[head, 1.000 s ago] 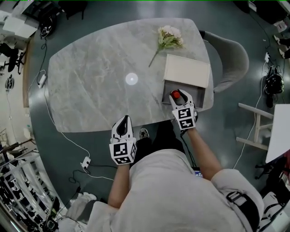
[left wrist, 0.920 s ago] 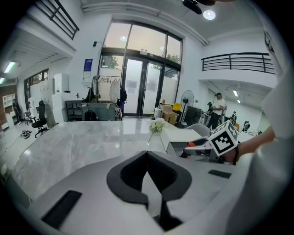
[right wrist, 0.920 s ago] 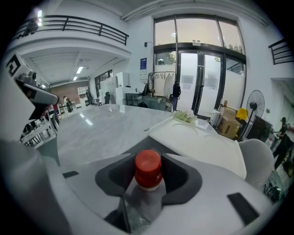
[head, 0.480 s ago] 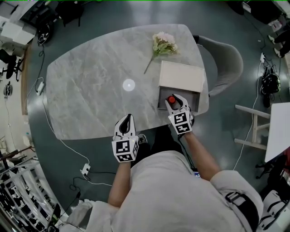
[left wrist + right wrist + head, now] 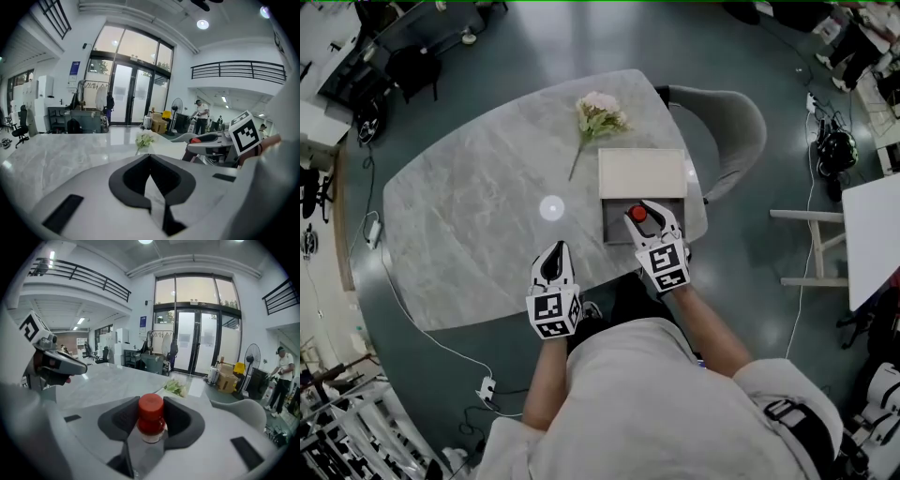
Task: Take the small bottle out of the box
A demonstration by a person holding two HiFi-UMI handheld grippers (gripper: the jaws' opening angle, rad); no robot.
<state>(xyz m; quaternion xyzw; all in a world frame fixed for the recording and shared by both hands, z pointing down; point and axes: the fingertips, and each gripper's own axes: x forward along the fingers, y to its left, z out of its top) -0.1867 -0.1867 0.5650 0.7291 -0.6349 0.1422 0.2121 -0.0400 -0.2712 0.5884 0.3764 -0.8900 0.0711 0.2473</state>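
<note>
The right claw (image 5: 647, 217) is grasping the bottle (image 5: 151, 415) just under its red cap, pads pressing both sides. It is holding the bottle upright over the open box (image 5: 614, 228) at the bench's (image 5: 469, 225) near edge. The left claw (image 5: 555, 253) is hanging clenched and empty over the same edge, apart from the box. Flowers (image 5: 598, 112) are lying beyond the box.

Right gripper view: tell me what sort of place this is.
Probably an open-plan office or lab hall rather than a home. It has tall glass entrance doors, a mezzanine railing overhead, and cardboard boxes beside a standing fan.
</note>
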